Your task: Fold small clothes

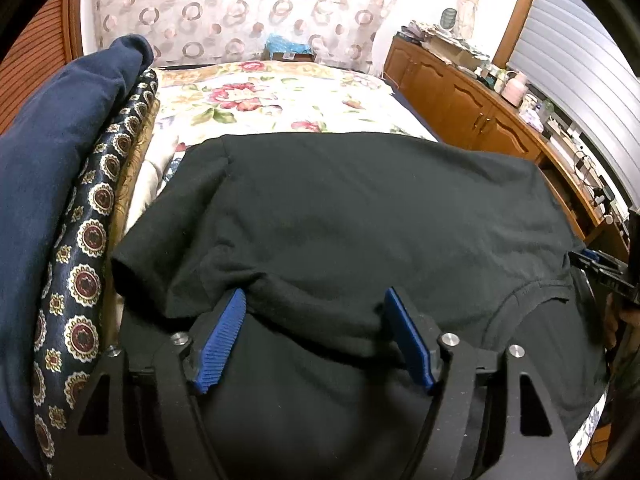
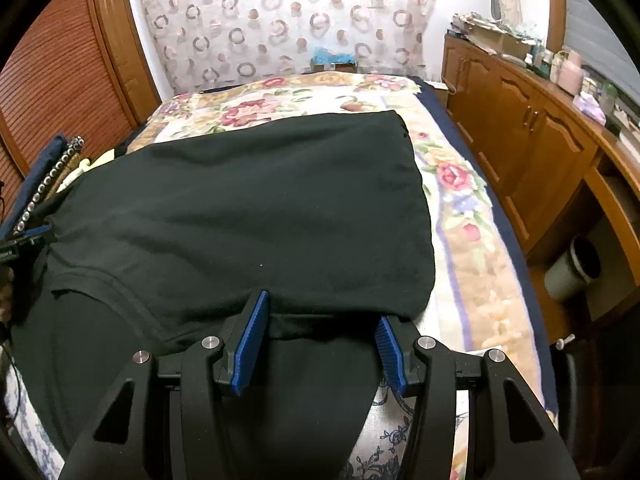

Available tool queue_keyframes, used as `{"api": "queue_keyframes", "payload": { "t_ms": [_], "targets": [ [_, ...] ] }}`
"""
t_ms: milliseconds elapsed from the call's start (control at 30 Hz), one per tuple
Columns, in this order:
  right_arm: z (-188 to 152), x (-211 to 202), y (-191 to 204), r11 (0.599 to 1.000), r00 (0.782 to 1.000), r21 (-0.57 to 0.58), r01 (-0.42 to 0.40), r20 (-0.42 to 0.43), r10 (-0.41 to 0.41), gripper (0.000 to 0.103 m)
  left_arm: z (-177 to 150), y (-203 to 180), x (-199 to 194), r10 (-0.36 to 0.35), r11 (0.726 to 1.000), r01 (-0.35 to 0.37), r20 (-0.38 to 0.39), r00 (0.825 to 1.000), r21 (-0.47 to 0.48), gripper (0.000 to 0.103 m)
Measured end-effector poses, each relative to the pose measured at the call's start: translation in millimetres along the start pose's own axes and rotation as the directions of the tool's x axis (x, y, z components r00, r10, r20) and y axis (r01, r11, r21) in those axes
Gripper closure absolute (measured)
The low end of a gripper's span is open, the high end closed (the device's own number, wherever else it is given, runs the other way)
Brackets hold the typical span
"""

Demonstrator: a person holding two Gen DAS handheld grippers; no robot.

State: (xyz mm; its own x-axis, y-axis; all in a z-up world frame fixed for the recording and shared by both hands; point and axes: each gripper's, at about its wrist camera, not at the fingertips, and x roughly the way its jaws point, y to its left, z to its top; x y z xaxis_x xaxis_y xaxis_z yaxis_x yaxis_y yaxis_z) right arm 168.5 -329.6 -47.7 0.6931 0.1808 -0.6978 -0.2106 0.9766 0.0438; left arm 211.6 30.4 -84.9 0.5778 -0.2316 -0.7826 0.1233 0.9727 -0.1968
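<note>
A black T-shirt (image 1: 360, 216) lies spread on the floral bed cover (image 1: 256, 96), its collar (image 1: 528, 300) toward me. It also shows in the right wrist view (image 2: 260, 204). My left gripper (image 1: 316, 300) is open, its blue pads (image 1: 224, 340) on either side of a fold of cloth at the near left shoulder. My right gripper (image 2: 324, 312) is open, its blue pads (image 2: 250, 344) on either side of the near right edge. The right gripper (image 1: 600, 268) shows at the right edge of the left wrist view. The left gripper's tip (image 2: 24, 240) shows at the left edge of the right wrist view.
A stack of folded clothes, navy (image 1: 52, 168) and patterned (image 1: 88, 248), lies left of the shirt. A wooden cabinet (image 2: 536, 148) with clutter on top runs along the right side of the bed. A grey bin (image 2: 572, 268) lies by it. A patterned curtain (image 2: 280, 20) hangs behind.
</note>
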Motion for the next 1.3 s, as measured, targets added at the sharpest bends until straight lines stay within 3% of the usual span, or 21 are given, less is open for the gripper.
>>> {"api": "queue_keyframes", "payload": {
  "t_ms": [133, 200, 233, 300, 533, 800, 1067, 1300],
  "targets": [
    [-2.4, -3.7, 4.0, 1.0, 1.0, -0.008, 0.007, 0.006, -0.007, 0.05, -0.1, 3.6, -0.9, 0.032, 0.999, -0.032, 0.013, 0.999, 0.003, 0.056],
    [-3.6, -4.3, 4.8, 1.0, 1.0, -0.006, 0.011, 0.007, -0.011, 0.054, -0.7, 4.2, -1.2, 0.042, 0.999, -0.042, 0.013, 0.999, 0.017, 0.085],
    [-1.6, -4.5, 5.8, 0.999, 1.0, -0.016, 0.028, 0.009, -0.028, 0.071, -0.4, 4.6, -1.8, 0.044, 0.999, -0.044, 0.013, 0.999, 0.024, 0.087],
    [0.0, -5.2, 12.1, 0.997, 0.999, -0.053, 0.049, 0.017, -0.048, 0.096, -0.9, 4.3, -6.5, 0.041, 0.999, -0.042, 0.029, 0.999, 0.032, 0.094],
    [-5.2, -27.4, 18.3, 0.998, 0.995, -0.065, 0.002, 0.099, 0.005, 0.099, -0.3, -4.5, -44.1, 0.014, 0.998, -0.022, 0.149, 0.989, 0.052, 0.096],
    [-15.0, -90.0, 23.7, 0.997, 0.968, -0.076, 0.02, 0.252, 0.0, 0.1, -3.2, -9.1, -100.0, 0.006, 0.997, -0.025, 0.272, 0.962, 0.067, 0.097],
    [-55.3, -141.3, 27.1, 0.997, 0.948, -0.082, 0.002, 0.318, 0.024, 0.1, -27.8, -4.4, -138.6, 0.009, 0.997, -0.033, 0.325, 0.946, 0.07, 0.097],
    [-102.6, -174.8, 32.8, 0.994, 0.944, -0.113, 0.001, 0.328, 0.037, 0.1, -60.6, -4.3, -162.7, 0.011, 0.996, -0.038, 0.324, 0.946, 0.079, 0.097]
  ]
}}
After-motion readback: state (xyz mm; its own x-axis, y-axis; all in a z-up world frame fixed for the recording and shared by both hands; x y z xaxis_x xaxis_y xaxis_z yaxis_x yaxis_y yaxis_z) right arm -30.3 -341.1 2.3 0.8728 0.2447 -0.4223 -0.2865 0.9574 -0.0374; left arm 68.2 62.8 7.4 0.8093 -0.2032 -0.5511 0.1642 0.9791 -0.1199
